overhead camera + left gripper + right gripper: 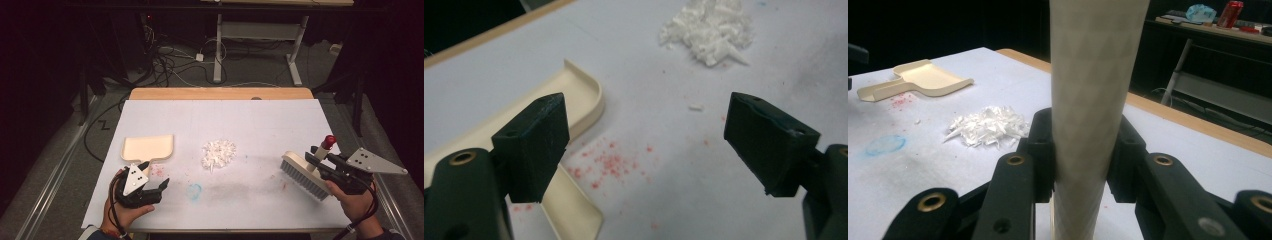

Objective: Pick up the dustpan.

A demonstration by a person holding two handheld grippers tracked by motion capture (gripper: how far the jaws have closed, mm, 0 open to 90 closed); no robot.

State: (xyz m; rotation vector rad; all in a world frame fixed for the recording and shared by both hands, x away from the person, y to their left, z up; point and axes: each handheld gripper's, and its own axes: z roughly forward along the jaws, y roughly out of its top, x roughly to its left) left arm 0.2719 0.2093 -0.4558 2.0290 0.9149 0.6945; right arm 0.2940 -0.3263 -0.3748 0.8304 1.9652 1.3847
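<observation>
Between hand-held gripper jaws, brush handle.

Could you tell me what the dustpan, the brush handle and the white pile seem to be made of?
The dustpan looks like moulded cream plastic: smooth, matte, with a rounded rim. The brush handle in the right hand-held gripper seems pale plastic with a faint diamond texture, possibly a grip pattern. The white pile looks like shredded paper or thin plastic: crisp, flat slivers.

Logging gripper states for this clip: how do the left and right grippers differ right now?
The left gripper is open and holds nothing, beside the dustpan; the right gripper is shut on the brush handle. The left sits low at the table's near edge; the right holds the brush tilted, bristles down. Both are black, hand-held.
</observation>
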